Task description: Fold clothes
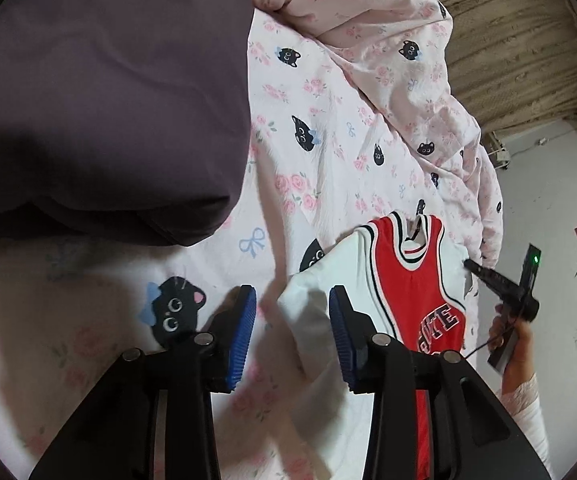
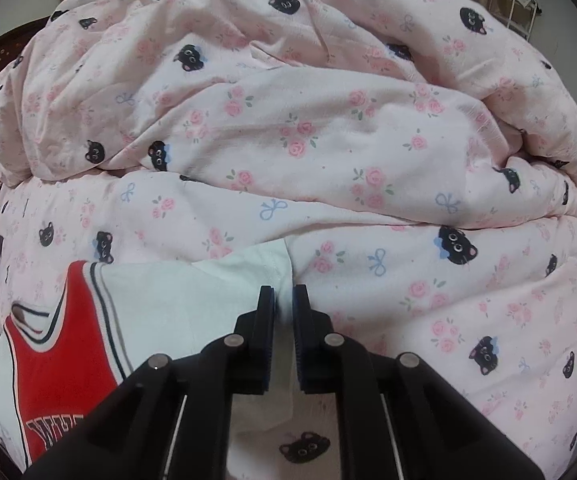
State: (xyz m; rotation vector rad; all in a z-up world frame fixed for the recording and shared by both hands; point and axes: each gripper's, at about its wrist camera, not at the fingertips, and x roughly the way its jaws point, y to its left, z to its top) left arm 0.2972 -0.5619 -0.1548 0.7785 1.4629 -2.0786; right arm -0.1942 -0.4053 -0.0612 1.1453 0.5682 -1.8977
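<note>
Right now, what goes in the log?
left gripper: open, over left sleeve | right gripper: shut on right sleeve | shirt: flat on bed

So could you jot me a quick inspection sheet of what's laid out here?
Surface: bed sheet, pink with roses, bows and black cat faces.
Job's things: red-and-white T-shirt lying flat on the sheet, lettering on its red front.
Clutter: bunched duvet in the same print behind the shirt; dark purple pillow beside it.
Grippers: left gripper open, white sleeve between its fingers; right gripper shut on the other sleeve's edge.
Cables: thin black lead at the right gripper's handle.
Surroundings: white wall, woven mat, a person's hand.
</note>
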